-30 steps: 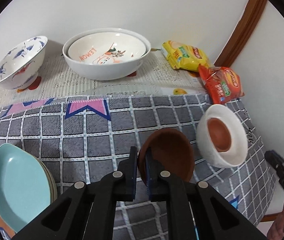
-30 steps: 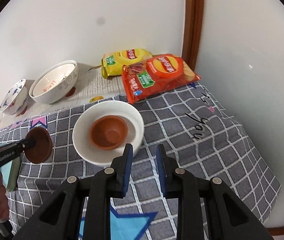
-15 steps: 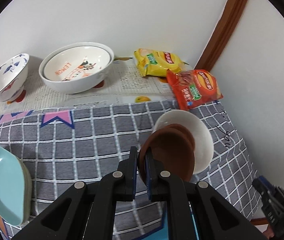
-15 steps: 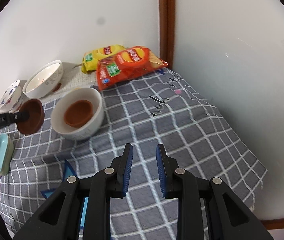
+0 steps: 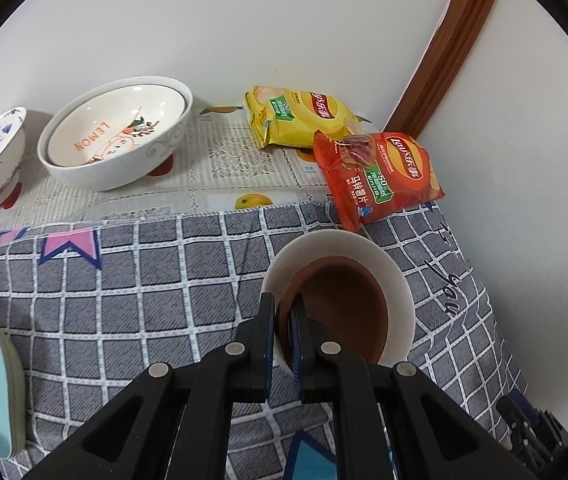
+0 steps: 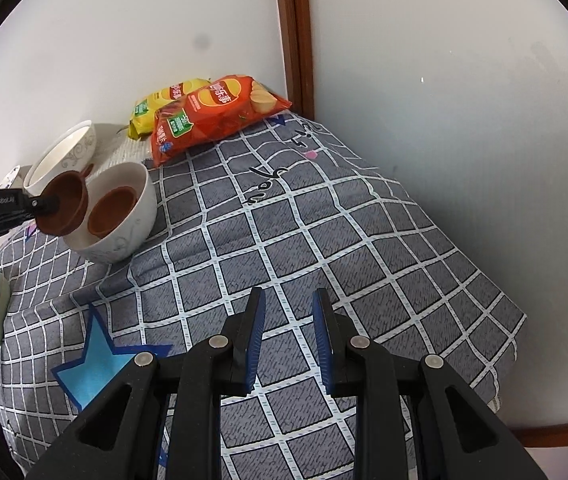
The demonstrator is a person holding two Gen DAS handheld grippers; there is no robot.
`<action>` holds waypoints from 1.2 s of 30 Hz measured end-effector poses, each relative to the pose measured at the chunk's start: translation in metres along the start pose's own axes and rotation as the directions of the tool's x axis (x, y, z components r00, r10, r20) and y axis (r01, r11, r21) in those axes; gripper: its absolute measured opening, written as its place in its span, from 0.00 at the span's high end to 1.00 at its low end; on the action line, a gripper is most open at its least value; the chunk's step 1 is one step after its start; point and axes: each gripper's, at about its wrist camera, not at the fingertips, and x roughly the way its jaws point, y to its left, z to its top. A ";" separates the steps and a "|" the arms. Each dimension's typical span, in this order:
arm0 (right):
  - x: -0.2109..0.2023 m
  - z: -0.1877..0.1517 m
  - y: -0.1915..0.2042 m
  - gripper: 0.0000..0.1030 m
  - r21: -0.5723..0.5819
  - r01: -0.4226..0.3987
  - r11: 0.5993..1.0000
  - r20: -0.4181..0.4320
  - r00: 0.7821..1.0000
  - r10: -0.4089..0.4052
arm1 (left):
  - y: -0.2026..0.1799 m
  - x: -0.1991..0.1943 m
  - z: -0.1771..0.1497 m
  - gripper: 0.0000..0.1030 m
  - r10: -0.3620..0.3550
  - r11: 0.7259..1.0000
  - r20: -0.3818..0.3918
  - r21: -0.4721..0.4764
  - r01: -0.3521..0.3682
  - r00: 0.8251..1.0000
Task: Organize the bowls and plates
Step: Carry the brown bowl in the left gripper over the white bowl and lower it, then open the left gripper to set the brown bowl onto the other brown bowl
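Left hand-held gripper [image 5: 283,322] pinches brown bowl [image 5: 340,312] rim above white bowl [image 5: 398,276].

Left gripper [image 6: 54,203] holds brown bowl [image 6: 64,208] over white bowl [image 6: 118,216]; right gripper [image 6: 289,340] empty.

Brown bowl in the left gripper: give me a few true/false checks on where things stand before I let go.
1. The left gripper is clamped on the rim of a brown bowl. True.
2. The white bowl below it is empty. False: another brown bowl already sits inside.
3. The right gripper holds a plate. False: its jaws are apart with nothing between them.
4. Two chip bags, yellow and red, lie near the wall. True.
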 end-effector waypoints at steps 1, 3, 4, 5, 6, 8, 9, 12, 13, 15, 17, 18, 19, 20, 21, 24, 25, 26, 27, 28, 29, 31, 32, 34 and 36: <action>0.001 0.000 0.000 0.77 0.001 -0.004 1.000 0.000 1.000 0.004 | -0.001 0.003 0.001 0.93 0.000 1.000 -0.003 0.001 0.000 1.000; 0.004 0.000 0.000 0.76 0.003 -0.011 1.000 -0.003 1.000 0.011 | -0.003 0.009 0.003 0.93 -0.001 1.000 -0.008 0.002 0.001 1.000; 0.006 0.000 0.001 0.75 0.004 -0.013 1.000 -0.005 1.000 0.013 | -0.004 0.012 0.004 0.93 0.003 1.000 -0.010 0.007 -0.003 1.000; 0.008 0.000 0.002 0.75 0.008 -0.015 1.000 -0.005 1.000 0.015 | -0.006 0.016 0.005 0.93 0.008 1.000 -0.012 0.011 -0.007 1.000; 0.010 -0.001 0.004 0.75 0.007 -0.019 1.000 -0.006 1.000 0.019 | -0.006 0.019 0.006 0.93 0.008 1.000 -0.014 0.011 -0.008 1.000; 0.014 -0.002 0.011 0.75 -0.019 -0.022 1.000 -0.011 1.000 0.022 | -0.006 0.025 0.007 0.93 0.000 1.000 -0.023 0.001 0.000 1.000; 0.016 -0.003 0.015 0.75 -0.036 -0.022 0.999 -0.014 1.000 0.022 | -0.005 0.027 0.008 0.93 -0.002 1.000 -0.025 -0.004 0.001 1.000; 0.021 -0.005 0.023 0.75 -0.055 -0.022 0.998 -0.023 1.000 0.021 | -0.005 0.033 0.008 0.93 -0.006 1.000 -0.033 -0.010 0.005 0.999; 0.023 -0.006 0.025 0.75 -0.057 -0.023 0.998 -0.026 0.999 0.022 | -0.006 0.035 0.008 0.93 -0.006 1.000 -0.037 -0.009 0.006 0.999; 0.024 -0.007 0.027 0.75 -0.055 -0.024 0.998 -0.026 0.999 0.022 | -0.007 0.037 0.008 0.93 -0.002 1.000 -0.039 -0.002 0.002 0.999; 0.025 -0.008 0.028 0.75 -0.053 -0.025 0.998 -0.027 0.999 0.023 | -0.008 0.039 0.008 0.93 0.002 1.000 -0.040 0.003 -0.002 0.999; 0.024 -0.008 0.028 0.73 -0.054 -0.026 0.998 -0.027 0.999 0.025 | -0.008 0.040 0.008 0.93 0.000 1.000 -0.041 0.001 0.000 0.999; 0.024 -0.009 0.029 0.72 -0.055 -0.025 0.998 -0.026 0.999 0.024 | -0.009 0.041 0.008 0.93 -0.002 1.000 -0.045 0.001 0.002 0.999; 0.023 -0.009 0.029 0.70 -0.056 -0.023 0.998 -0.023 0.999 0.022 | -0.009 0.042 0.008 0.93 -0.002 1.000 -0.047 0.002 0.002 0.999; 0.022 -0.010 0.029 0.70 -0.059 -0.019 0.998 -0.018 1.000 0.018 | -0.009 0.043 0.007 0.93 -0.002 1.000 -0.049 0.003 0.002 0.999; 0.021 -0.011 0.031 0.67 -0.071 -0.004 0.997 -0.015 1.000 0.003 | -0.010 0.046 0.007 0.93 -0.002 1.000 -0.053 -0.005 0.002 0.999; 0.021 -0.011 0.031 0.66 -0.069 -0.001 0.998 -0.018 1.000 0.000 | -0.010 0.047 0.007 0.93 -0.005 1.000 -0.053 -0.007 0.004 0.999; 0.022 -0.011 0.031 0.66 -0.063 -0.002 0.998 -0.024 1.000 0.000 | -0.010 0.048 0.006 0.93 -0.003 1.000 -0.055 -0.007 0.003 0.998; 0.022 -0.011 0.030 0.66 -0.053 -0.007 0.999 -0.030 1.000 0.006 | -0.009 0.048 0.006 0.93 -0.002 1.000 -0.054 -0.008 0.002 0.999; 0.022 -0.012 0.030 0.66 -0.049 -0.013 0.999 -0.032 0.999 0.011 | -0.009 0.048 0.006 0.92 -0.002 1.000 -0.054 -0.009 0.001 0.999; 0.022 -0.012 0.030 0.64 -0.049 -0.014 0.999 -0.033 0.999 0.012 | -0.009 0.048 0.006 0.92 -0.003 1.000 -0.055 -0.011 0.003 0.998; 0.022 -0.013 0.032 0.58 -0.058 0.012 0.998 -0.033 0.999 -0.014 | -0.009 0.048 0.006 0.92 -0.005 1.000 -0.056 -0.008 0.005 0.998; 0.022 -0.013 0.032 0.58 -0.065 0.021 0.998 -0.027 0.999 -0.023 | -0.009 0.049 0.006 0.92 -0.005 1.000 -0.056 -0.009 0.005 0.998; 0.020 -0.013 0.034 0.57 -0.074 0.047 0.996 -0.016 0.999 -0.048 | -0.009 0.049 0.005 0.92 -0.006 1.000 -0.056 -0.011 0.005 0.998; 0.020 -0.013 0.035 0.52 -0.067 0.074 0.995 -0.020 0.997 -0.076 | -0.009 0.048 0.005 0.92 -0.010 1.000 -0.057 -0.013 0.009 0.998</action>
